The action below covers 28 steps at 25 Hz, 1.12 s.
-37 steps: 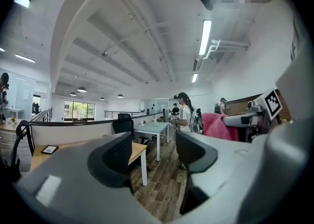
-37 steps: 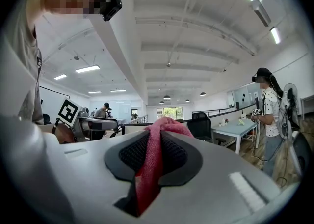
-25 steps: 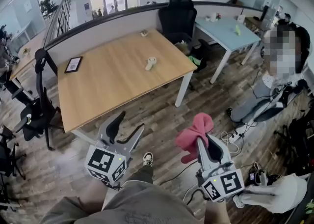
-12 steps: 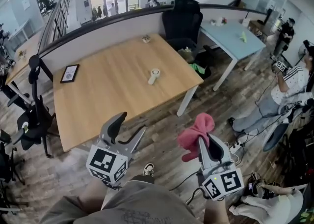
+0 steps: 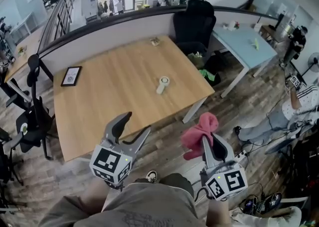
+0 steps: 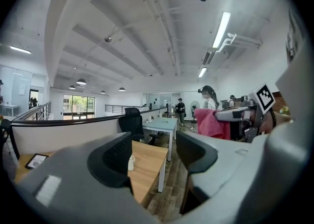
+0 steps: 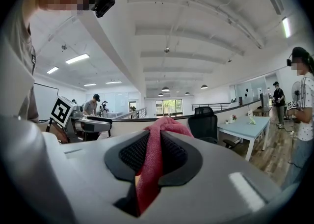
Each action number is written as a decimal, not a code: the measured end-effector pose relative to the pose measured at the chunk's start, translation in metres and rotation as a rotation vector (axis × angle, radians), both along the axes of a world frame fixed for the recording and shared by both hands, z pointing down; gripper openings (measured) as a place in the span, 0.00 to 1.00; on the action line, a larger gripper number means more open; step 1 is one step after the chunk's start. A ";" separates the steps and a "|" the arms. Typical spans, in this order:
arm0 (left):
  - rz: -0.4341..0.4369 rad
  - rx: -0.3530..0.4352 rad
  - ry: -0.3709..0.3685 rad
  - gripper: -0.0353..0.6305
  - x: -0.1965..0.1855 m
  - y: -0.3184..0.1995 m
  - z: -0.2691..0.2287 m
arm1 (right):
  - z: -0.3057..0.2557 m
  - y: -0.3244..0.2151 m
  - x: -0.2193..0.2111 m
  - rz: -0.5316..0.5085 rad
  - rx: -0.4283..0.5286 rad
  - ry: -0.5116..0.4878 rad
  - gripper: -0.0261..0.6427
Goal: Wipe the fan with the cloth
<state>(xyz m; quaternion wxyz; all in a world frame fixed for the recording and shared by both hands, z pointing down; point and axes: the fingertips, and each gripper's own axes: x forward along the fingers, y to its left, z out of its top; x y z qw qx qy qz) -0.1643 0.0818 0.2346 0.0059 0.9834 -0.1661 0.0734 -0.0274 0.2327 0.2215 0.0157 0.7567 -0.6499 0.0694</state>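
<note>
Head view: the right hand-held gripper (image 5: 206, 140) is clamped on the pink cloth (image 5: 198, 131), which bunches soft and limp above its jaws. The small white fan (image 5: 162, 83) lies well ahead of it on the wooden tabletop (image 5: 99, 101).

Left gripper view: the left hand-held gripper (image 6: 153, 153) has its jaws apart and empty, with the fan far beyond them.

Right gripper view: the cloth is pinched mid-fold. The fan looks light and apt to slide, so steadying its handle seems wise; open office, plank floor

A framed picture (image 5: 72, 76) lies on the wooden table (image 5: 114, 99).
</note>
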 end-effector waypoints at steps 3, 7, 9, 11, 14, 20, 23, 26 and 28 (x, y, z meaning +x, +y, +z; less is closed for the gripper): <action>-0.006 -0.002 -0.003 0.47 0.008 -0.013 0.003 | 0.003 -0.014 0.010 -0.006 -0.005 -0.001 0.14; -0.020 -0.001 -0.010 0.47 0.024 -0.030 0.009 | 0.010 -0.034 0.030 -0.019 -0.007 -0.005 0.14; -0.029 -0.003 -0.014 0.47 0.035 -0.040 0.013 | 0.013 -0.046 0.044 -0.028 -0.008 -0.007 0.14; -0.040 -0.004 -0.018 0.47 0.047 -0.050 0.016 | 0.016 -0.059 0.059 -0.040 -0.009 -0.008 0.14; -0.066 0.001 -0.025 0.47 0.066 -0.067 0.022 | 0.025 -0.081 0.082 -0.069 -0.011 -0.014 0.14; -0.164 -0.009 -0.061 0.47 0.111 -0.109 0.034 | 0.038 -0.137 0.140 -0.159 -0.031 -0.040 0.14; -0.208 -0.014 -0.077 0.47 0.139 -0.130 0.036 | 0.040 -0.169 0.172 -0.222 -0.045 -0.061 0.14; -0.273 -0.021 -0.099 0.47 0.159 -0.148 0.037 | 0.041 -0.201 0.201 -0.305 -0.061 -0.085 0.14; -0.314 -0.031 -0.111 0.47 0.171 -0.158 0.039 | 0.043 -0.223 0.217 -0.355 -0.075 -0.082 0.14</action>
